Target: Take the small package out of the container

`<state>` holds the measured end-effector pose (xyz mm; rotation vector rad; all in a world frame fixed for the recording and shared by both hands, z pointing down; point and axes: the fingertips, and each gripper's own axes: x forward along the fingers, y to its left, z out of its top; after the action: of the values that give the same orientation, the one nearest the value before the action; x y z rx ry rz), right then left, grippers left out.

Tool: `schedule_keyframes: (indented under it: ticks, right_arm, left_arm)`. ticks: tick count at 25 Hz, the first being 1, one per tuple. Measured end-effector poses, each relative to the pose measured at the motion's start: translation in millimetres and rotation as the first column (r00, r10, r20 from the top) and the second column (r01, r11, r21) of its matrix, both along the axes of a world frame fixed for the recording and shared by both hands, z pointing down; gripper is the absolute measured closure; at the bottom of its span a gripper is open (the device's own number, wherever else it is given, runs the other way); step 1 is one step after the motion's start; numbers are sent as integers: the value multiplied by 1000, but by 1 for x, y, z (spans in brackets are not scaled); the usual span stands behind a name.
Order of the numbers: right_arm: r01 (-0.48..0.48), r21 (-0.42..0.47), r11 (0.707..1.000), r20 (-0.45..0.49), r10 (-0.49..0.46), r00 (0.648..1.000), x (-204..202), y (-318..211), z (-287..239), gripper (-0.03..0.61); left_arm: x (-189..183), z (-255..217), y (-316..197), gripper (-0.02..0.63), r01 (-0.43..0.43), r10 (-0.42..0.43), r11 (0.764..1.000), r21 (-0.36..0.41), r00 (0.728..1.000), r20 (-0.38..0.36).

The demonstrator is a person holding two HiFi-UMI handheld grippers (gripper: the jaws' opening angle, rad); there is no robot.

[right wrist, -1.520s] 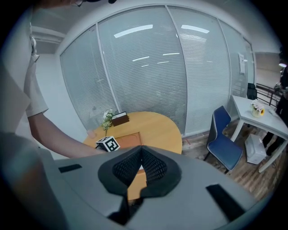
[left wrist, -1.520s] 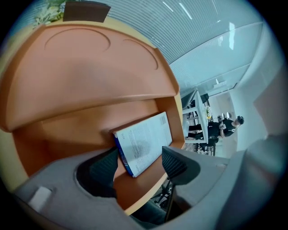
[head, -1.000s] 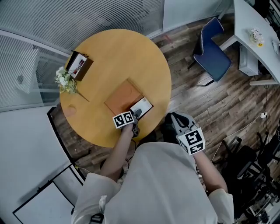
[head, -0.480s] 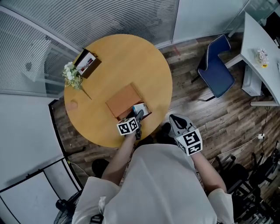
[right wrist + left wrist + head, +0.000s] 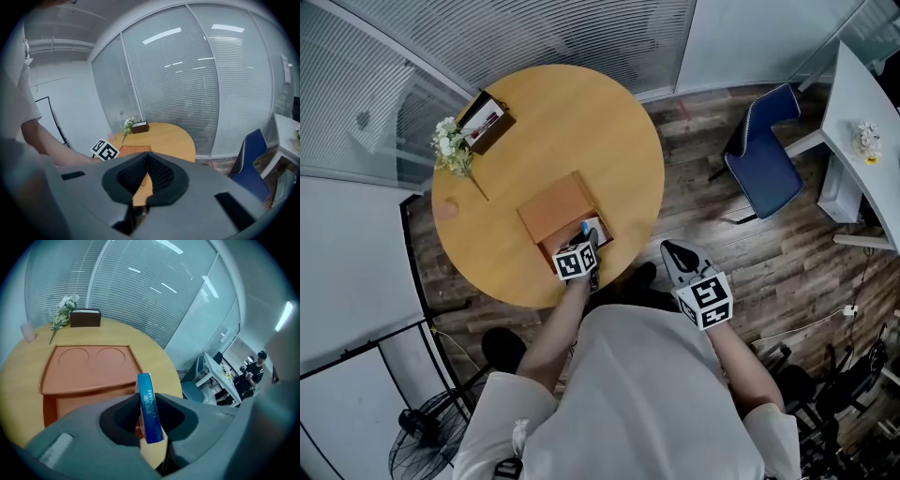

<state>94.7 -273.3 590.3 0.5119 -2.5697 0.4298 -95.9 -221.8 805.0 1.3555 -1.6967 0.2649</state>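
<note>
A flat orange container [image 5: 551, 208] lies on the round wooden table [image 5: 581, 122] near its front edge, its lid [image 5: 89, 369] swung back. My left gripper [image 5: 590, 240] reaches into the open part, and its jaws are closing on a small blue package [image 5: 149, 411] that stands on edge between the pads. The package [image 5: 584, 227] shows as a blue sliver in the head view. My right gripper [image 5: 672, 250] hangs off the table over the floor, to the right, jaws together with nothing in them [image 5: 147, 157].
A sprig of white flowers [image 5: 450, 150] and a dark brown box [image 5: 487, 120] sit at the table's far left edge, with a clear cup [image 5: 27, 330] nearby. A blue chair [image 5: 764, 159] and a white desk [image 5: 862, 131] stand to the right.
The left gripper's jaws have closed from wide open onto the package in the container, which now stands on edge between them. The right gripper has stayed beside the table.
</note>
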Motion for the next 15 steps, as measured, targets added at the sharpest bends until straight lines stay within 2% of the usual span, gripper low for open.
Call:
schedule_keyframes:
  ticks: [2,8,12,15]
  right_arm:
    - [9,-6,1000,5,-9,1000,2,-3,3,575]
    - [30,3,1000,30,-30,999,-6,-1,-2,575]
    - [45,13,999,48,-46,998,-19,14,-10,575]
    - [59,17,998,49,-60,997,-31,30,-12,575]
  left_arm:
    - [-3,-3,2,534,23,-23,1000,0,1000,13]
    - [-10,-29,20,535,38,-40,998,43,998,55]
    - [-18,-53,42,535,61,-64,995,84,997,43]
    - [-24,-76,58,537,46,-52,990,130,998,47]
